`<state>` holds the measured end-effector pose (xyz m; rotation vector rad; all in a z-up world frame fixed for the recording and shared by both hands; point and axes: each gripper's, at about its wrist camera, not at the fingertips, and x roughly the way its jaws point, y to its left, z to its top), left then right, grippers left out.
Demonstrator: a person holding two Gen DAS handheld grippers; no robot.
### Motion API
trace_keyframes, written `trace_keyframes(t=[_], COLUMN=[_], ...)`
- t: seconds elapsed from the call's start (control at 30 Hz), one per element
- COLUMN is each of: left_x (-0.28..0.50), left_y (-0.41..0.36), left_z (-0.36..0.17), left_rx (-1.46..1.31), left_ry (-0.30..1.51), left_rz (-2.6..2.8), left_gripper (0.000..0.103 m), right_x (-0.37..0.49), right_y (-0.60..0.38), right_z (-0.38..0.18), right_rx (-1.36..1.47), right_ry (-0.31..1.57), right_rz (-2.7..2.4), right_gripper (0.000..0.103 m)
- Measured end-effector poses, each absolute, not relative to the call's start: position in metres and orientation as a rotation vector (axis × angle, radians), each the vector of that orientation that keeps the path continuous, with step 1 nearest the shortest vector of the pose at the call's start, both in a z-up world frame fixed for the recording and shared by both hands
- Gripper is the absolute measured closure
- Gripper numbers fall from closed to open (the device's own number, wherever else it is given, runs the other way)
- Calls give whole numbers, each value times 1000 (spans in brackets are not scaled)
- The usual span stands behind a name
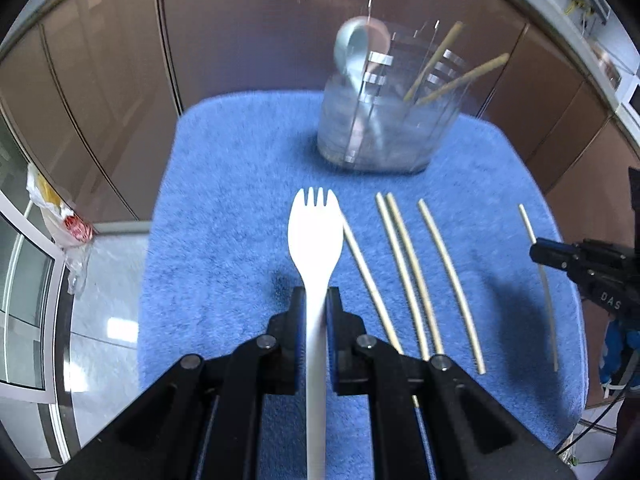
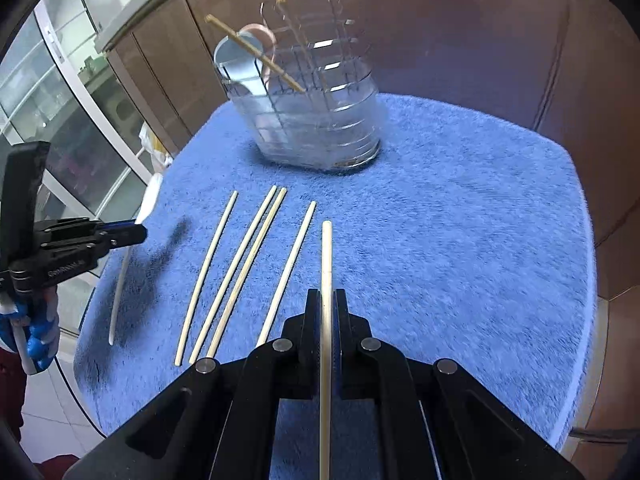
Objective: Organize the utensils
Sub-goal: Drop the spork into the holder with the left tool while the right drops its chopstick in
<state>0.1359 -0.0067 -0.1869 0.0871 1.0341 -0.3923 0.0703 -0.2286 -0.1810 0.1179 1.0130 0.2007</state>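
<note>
My left gripper is shut on the handle of a white plastic spork, held above the blue mat with its tines pointing away. My right gripper is shut on a pale chopstick, also lifted off the mat. Several more chopsticks lie side by side on the mat between the two grippers. At the far side stands a clear compartmented utensil holder, also seen from the right wrist. It holds two chopsticks and pale spoons. Each gripper shows in the other's view: right gripper, left gripper.
A blue fluffy mat covers a round glass table. Brown cabinet doors run behind the holder. A plastic bag hangs off the table's left side, by glass doors. The mat's right half carries nothing.
</note>
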Motion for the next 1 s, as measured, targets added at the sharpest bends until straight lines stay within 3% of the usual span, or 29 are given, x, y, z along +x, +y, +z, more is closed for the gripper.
trace_keyframes(t=[0.33, 0.67, 1.0], left_x=[119, 160, 209], left_y=[3, -9, -37], left_z=[-96, -11, 9], left_rx=[-101, -255, -292], left_ry=[727, 442, 237], left_rz=[-459, -446, -384], left_gripper=[94, 94, 94], right_x=[59, 106, 170], right_y=[-228, -227, -222], right_z=[-118, -24, 0], right_rx=[122, 163, 198], right_ry=[718, 321, 101], right_rz=[220, 240, 206], right_gripper=[98, 98, 98])
